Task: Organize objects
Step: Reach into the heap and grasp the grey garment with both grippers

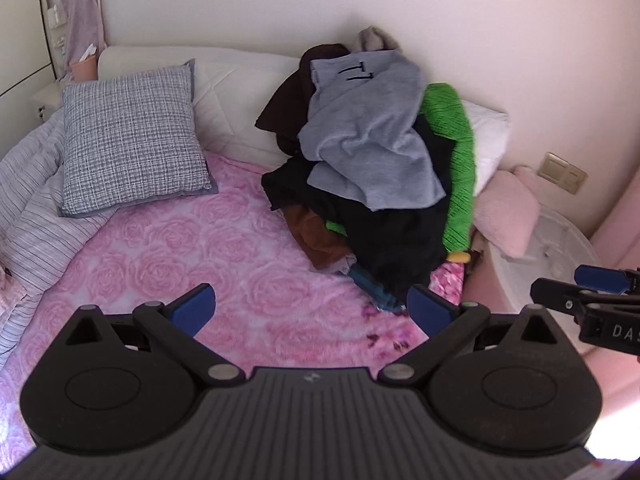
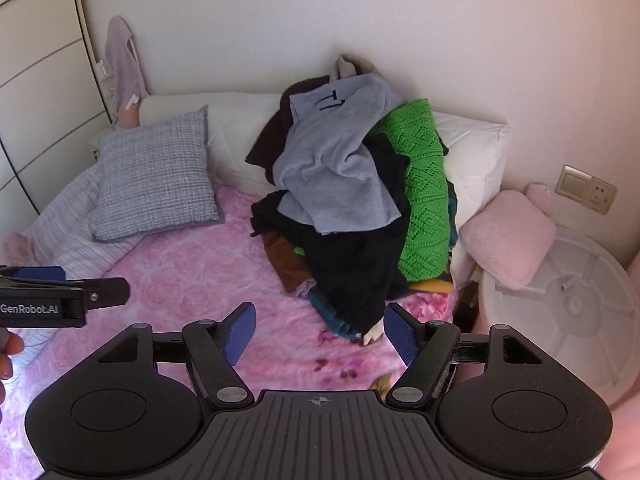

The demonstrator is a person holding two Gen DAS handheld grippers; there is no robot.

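Left gripper (image 1: 310, 312): jaws wide, empty, above the bed (image 1: 224, 264).
Right gripper (image 2: 318, 332): jaws wide, empty.
Clothes pile (image 2: 344, 200): heaped at the bed's head-end right corner, grey top (image 2: 332, 168) uppermost.

The bed's pink blanket (image 1: 168, 248) looks plush, with a raised rose pattern. The grey sweatshirt (image 1: 368, 136) atop the clothes pile is soft, matt fleece; the green sweater (image 2: 424, 200) beside it is an open, rough knit. The checked pillow (image 1: 132, 140) is coarse woven cloth. The white tub (image 2: 580, 304) at right is smooth, slightly glossy plastic. Both tongs, left (image 1: 312, 312) and right (image 2: 320, 332), are matt black plastic with ribbed blue pads (image 2: 240, 332).
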